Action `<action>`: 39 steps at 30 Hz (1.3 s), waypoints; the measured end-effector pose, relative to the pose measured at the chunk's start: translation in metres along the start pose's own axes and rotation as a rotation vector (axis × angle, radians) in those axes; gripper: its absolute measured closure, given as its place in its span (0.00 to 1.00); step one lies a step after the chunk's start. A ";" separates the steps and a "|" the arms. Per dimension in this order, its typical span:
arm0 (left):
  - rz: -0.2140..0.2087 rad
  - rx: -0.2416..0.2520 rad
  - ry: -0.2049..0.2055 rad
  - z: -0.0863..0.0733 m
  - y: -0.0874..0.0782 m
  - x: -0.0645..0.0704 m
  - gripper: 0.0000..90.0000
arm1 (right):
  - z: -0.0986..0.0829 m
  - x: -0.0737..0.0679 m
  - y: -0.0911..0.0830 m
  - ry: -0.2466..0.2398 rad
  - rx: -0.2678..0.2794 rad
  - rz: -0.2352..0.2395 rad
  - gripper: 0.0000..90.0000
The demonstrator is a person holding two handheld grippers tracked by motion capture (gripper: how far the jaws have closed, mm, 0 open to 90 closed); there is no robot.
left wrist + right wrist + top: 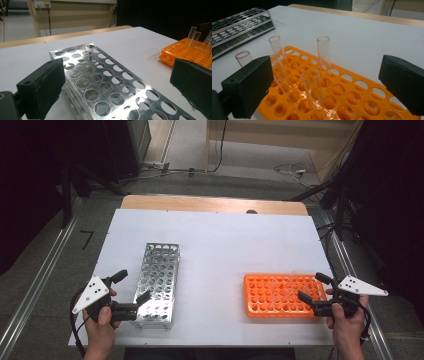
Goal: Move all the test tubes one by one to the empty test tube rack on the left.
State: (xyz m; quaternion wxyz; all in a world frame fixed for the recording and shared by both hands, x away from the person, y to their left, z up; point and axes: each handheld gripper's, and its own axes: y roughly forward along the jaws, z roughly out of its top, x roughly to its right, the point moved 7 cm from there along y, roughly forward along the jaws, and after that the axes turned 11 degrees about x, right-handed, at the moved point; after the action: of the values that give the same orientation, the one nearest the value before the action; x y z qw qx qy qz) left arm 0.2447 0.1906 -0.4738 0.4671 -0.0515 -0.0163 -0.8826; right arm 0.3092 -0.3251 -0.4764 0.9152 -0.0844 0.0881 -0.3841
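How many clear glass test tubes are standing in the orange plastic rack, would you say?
5 in the orange plastic rack: nearest tube, tall one, back one, leaning one, and one partly hidden behind the jaw.

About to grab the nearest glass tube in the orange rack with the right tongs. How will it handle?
The nearest glass tube looks thin-walled and clear, so it is probably fragile; squeeze gently. Its smooth glass may slip between the flat black pads. It stands tilted in the orange rack, so it likely sits loose and should lift out easily, but would probably roll if laid on the table.
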 end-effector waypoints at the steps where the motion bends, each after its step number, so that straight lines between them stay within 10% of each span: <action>1: -0.001 -0.001 -0.001 0.000 0.000 0.000 0.00 | -0.001 0.000 -0.001 0.002 -0.006 0.004 0.00; 16: 0.000 0.002 0.000 0.001 -0.003 -0.001 0.00 | -0.031 0.001 -0.001 0.066 -0.129 0.071 0.36; 39: -0.003 0.005 0.004 0.003 -0.003 0.002 0.00 | -0.040 0.000 -0.001 -0.012 -0.187 0.085 0.82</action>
State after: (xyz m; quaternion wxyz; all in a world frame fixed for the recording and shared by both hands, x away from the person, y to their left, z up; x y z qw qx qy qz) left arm 0.2418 0.1910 -0.4709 0.4660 -0.0487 -0.0178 -0.8833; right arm 0.2998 -0.3295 -0.5153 0.9194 -0.1678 0.1216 -0.3344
